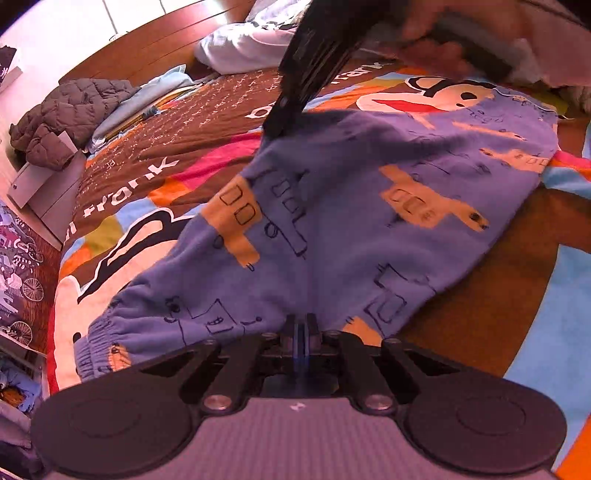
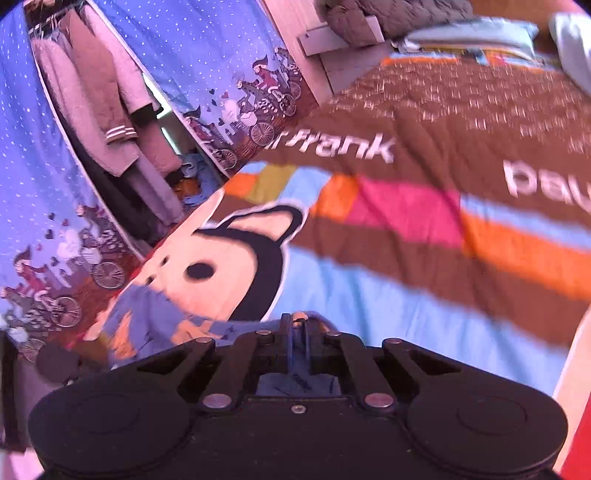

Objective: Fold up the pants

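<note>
Blue printed pants spread on patterned bed quilt. Left gripper fingers clenched on near edge; right gripper fingers clamped on far cloth. Risk: thin pinch slipping, fold landing crooked. Grey jacket and pillow well apart, blocking nothing.

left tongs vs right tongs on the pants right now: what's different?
The left tongs pinch the pants at the near edge, while the right tongs pinch the far edge across the cloth. The left view is sharp; the right tongs' own view is blurred. The left tongs come in from the near side, the right tongs from above the far side, a hand behind them. Both are shut on blue fabric.
</note>
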The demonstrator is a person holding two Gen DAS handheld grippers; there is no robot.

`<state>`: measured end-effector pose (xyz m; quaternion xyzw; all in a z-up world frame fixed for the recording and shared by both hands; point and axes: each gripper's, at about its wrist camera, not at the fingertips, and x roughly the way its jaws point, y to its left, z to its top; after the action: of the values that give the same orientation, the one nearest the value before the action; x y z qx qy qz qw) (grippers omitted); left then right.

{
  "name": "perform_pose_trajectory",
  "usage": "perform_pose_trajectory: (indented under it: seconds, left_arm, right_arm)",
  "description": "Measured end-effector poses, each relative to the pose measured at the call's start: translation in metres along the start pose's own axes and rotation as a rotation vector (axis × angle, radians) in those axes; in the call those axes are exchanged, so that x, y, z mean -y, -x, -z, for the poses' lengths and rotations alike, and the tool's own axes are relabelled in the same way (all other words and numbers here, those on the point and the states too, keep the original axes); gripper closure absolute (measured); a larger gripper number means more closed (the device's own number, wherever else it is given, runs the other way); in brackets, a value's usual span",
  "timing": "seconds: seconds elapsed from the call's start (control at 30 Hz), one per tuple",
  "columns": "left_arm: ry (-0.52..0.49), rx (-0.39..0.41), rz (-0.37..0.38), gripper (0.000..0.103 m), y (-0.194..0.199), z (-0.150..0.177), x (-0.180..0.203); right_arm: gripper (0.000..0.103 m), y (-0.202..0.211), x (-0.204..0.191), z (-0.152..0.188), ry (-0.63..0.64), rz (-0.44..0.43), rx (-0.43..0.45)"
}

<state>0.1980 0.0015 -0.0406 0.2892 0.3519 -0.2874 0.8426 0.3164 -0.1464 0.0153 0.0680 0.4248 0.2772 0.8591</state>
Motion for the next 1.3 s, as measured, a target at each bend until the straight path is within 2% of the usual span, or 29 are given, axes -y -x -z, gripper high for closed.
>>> perform_pose_trajectory:
  seconds: [0.13, 0.2, 0.23, 0.27, 0.3, 0.33, 0.37, 0.43, 0.47, 0.5, 0.57, 0.73, 0.83, 0.87, 0.93, 1.07, 1.1, 1.17, 1.3]
  left_arm:
    - [0.02, -0.006, 0.011, 0.098, 0.0, 0.001, -0.004]
    - [0.044, -0.009, 0.014, 0.088, 0.004, 0.001, -0.009]
    - [0.072, -0.009, 0.017, 0.084, 0.009, 0.002, -0.014]
    - [0.108, -0.005, 0.024, 0.076, 0.014, 0.002, -0.021]
    - [0.151, 0.003, 0.026, 0.073, 0.021, 0.004, -0.031]
    - [0.186, 0.007, 0.015, 0.073, 0.027, 0.004, -0.04]
    - [0.221, 0.004, -0.023, 0.069, 0.035, 0.004, -0.05]
    - [0.272, -0.015, -0.144, 0.051, 0.048, 0.005, -0.064]
    - [0.301, -0.021, -0.208, 0.038, 0.055, 0.007, -0.071]
    - [0.335, -0.022, -0.25, 0.031, 0.06, 0.009, -0.078]
    - [0.418, -0.039, -0.261, 0.028, 0.066, 0.015, -0.094]
    - [0.663, -0.119, -0.102, 0.028, 0.049, 0.03, -0.126]
    - [0.759, -0.171, -0.055, 0.029, 0.029, 0.037, -0.138]
    - [0.786, -0.185, -0.049, 0.032, 0.023, 0.041, -0.138]
    - [0.848, -0.201, -0.05, 0.054, 0.018, 0.041, -0.144]
    - [0.888, -0.225, -0.081, 0.082, 0.027, 0.029, -0.147]
    - [0.884, -0.233, -0.096, 0.086, 0.031, 0.025, -0.147]
    - [0.897, -0.233, -0.131, 0.089, 0.042, 0.015, -0.147]
    - [0.89, -0.152, -0.175, 0.089, 0.077, -0.002, -0.145]
  right_arm:
    - [0.099, -0.051, 0.015, -0.012, 0.076, 0.053, -0.123]
    - [0.092, -0.071, 0.025, -0.006, 0.052, 0.067, -0.18]
    - [0.089, -0.074, 0.029, -0.003, 0.031, 0.057, -0.181]
    - [0.079, -0.071, 0.033, -0.001, 0.001, 0.036, -0.169]
    - [0.056, -0.064, 0.036, 0.001, -0.034, 0.02, -0.157]
    - [0.04, -0.056, 0.038, 0.003, -0.056, 0.01, -0.146]
    - [0.016, -0.044, 0.036, 0.005, -0.054, 0.031, -0.133]
    - [0.015, -0.017, 0.024, 0.016, 0.049, 0.141, -0.095]
    - [0.015, -0.007, 0.016, 0.024, 0.127, 0.208, -0.094]
    - [0.015, 0.002, 0.007, 0.034, 0.207, 0.279, -0.094]
    - [0.015, 0.018, -0.01, 0.058, 0.329, 0.379, -0.085]
    - [0.008, 0.056, -0.041, 0.132, 0.395, 0.363, -0.046]
    - [0.006, 0.05, -0.049, 0.173, 0.455, 0.471, -0.081]
    - [0.006, 0.052, -0.047, 0.182, 0.443, 0.479, -0.048]
    - [0.006, 0.057, -0.038, 0.185, 0.331, 0.465, -0.022]
    - [0.004, 0.061, -0.018, 0.184, 0.171, 0.408, -0.016]
    - [0.003, 0.062, -0.014, 0.184, 0.15, 0.399, -0.015]
    - [0.002, 0.061, -0.012, 0.185, 0.126, 0.387, -0.015]
    - [0.001, 0.063, -0.012, 0.186, 0.125, 0.374, -0.028]
